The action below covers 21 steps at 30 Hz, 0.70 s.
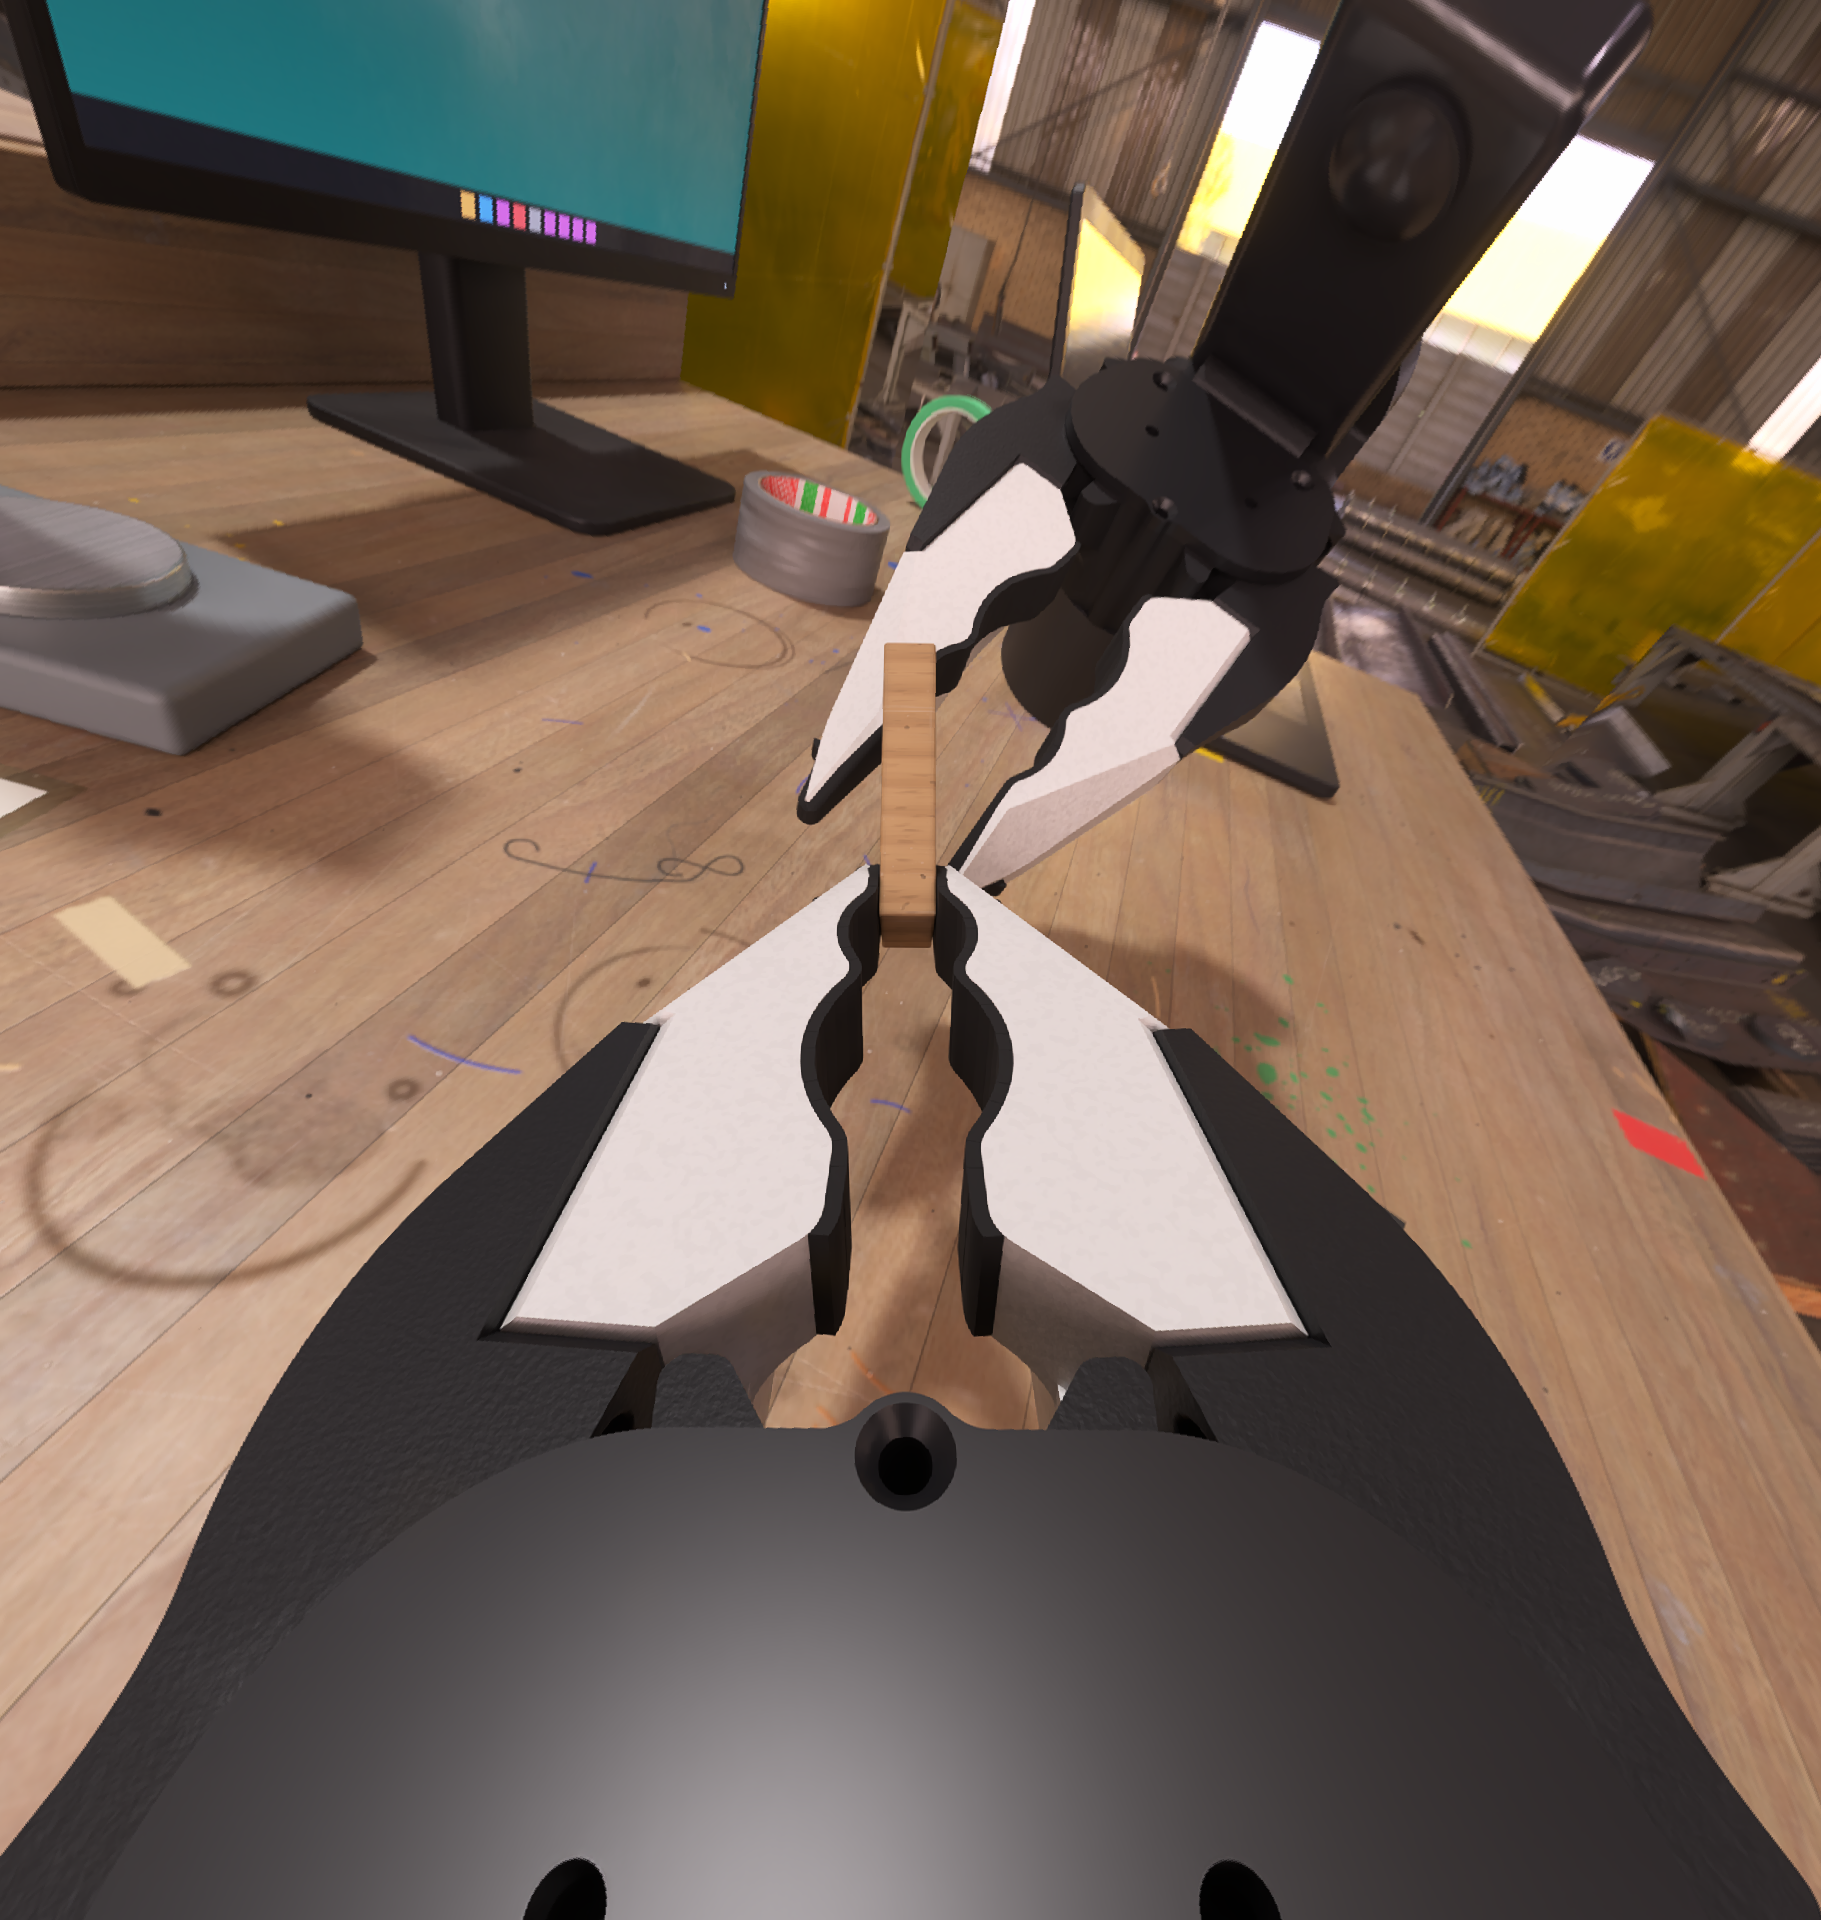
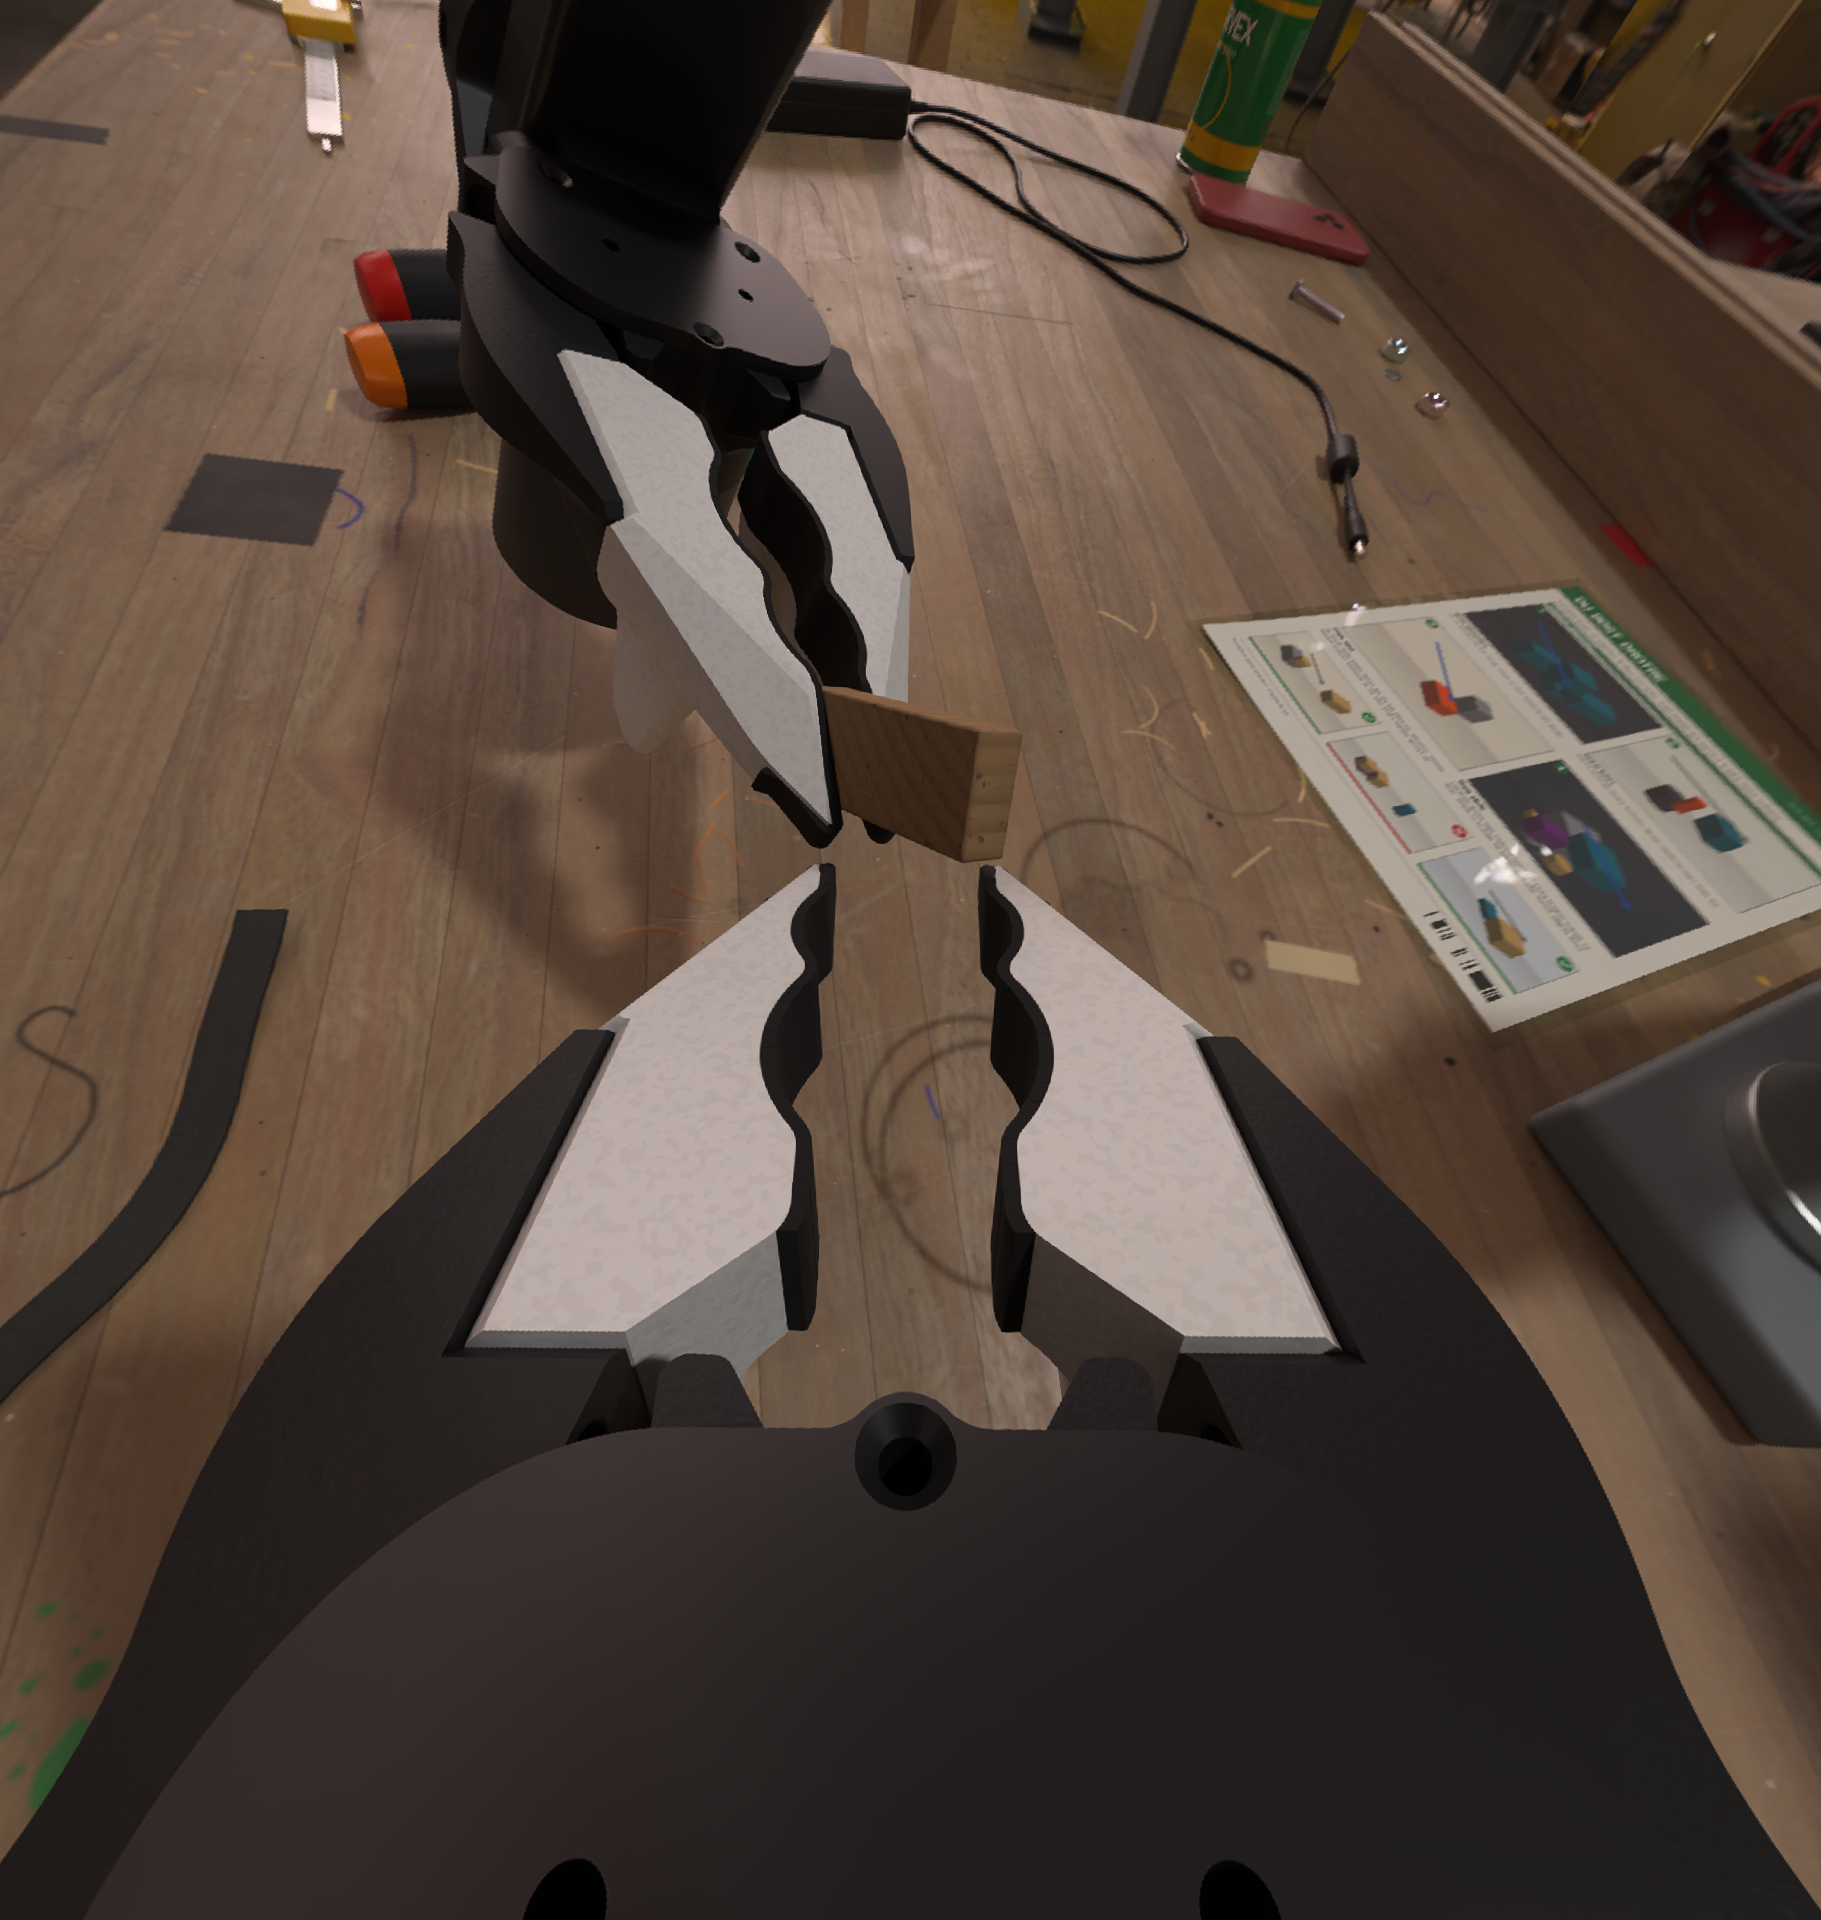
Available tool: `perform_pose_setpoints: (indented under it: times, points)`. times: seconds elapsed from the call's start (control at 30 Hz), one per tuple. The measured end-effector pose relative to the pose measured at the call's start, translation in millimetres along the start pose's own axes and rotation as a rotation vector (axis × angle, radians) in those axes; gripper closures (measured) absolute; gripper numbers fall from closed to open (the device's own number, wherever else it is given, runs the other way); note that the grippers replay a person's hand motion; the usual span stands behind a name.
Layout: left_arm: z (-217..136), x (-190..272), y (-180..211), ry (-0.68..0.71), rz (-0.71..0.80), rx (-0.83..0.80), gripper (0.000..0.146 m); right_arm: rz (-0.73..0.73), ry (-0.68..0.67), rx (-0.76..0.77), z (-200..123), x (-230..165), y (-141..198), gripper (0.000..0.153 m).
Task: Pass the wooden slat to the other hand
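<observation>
The wooden slat [image 1: 908,790] is a short light-brown strip held edge-up above the wooden table [image 1: 366,935]. My left gripper [image 1: 908,885] is shut on its near end. In the right wrist view the slat [image 2: 921,774] sticks out to the right of the left gripper [image 2: 849,826]. My right gripper [image 2: 904,883] is open and empty, and its tips sit just short of the slat. In the left wrist view the right gripper [image 1: 890,842] faces me with one open finger on each side of the slat's far part. I see no contact there.
A monitor [image 1: 418,125], a grey tape roll [image 1: 812,540] and a green tape roll [image 1: 937,436] stand at the back. A grey block with a metal dish [image 1: 106,623] is on the left. A printed sheet [image 2: 1529,790], black cable [image 2: 1145,260], red phone [image 2: 1280,218], markers [image 2: 397,343] and a black strip [image 2: 158,1143] lie around.
</observation>
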<state>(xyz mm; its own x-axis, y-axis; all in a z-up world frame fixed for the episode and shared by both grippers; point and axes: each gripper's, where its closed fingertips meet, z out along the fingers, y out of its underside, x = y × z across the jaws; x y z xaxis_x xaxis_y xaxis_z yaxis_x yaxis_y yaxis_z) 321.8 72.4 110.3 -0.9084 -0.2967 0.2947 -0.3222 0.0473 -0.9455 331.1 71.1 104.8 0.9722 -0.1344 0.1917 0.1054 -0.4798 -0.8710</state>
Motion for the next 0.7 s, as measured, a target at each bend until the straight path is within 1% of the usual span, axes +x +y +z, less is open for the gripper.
perform_pose_setpoints:
  times: [0.1,0.2,0.47,0.7]
  points:
    - [2,-1,5,-0.013,0.006,-0.023,0.137,0.025,-0.015,0.0,0,-2,5,0.13]
    - [3,-2,8,0.001,-0.02,-0.021,0.137,0.041,-0.012,-0.004,1,-3,9,0.134]
    - [9,-3,13,0.035,-0.065,-0.02,0.137,0.106,-0.016,0.026,-5,-6,14,0.134]
    - [15,-2,12,0.073,-0.094,-0.008,0.137,0.159,-0.003,0.072,-16,0,17,0.133]
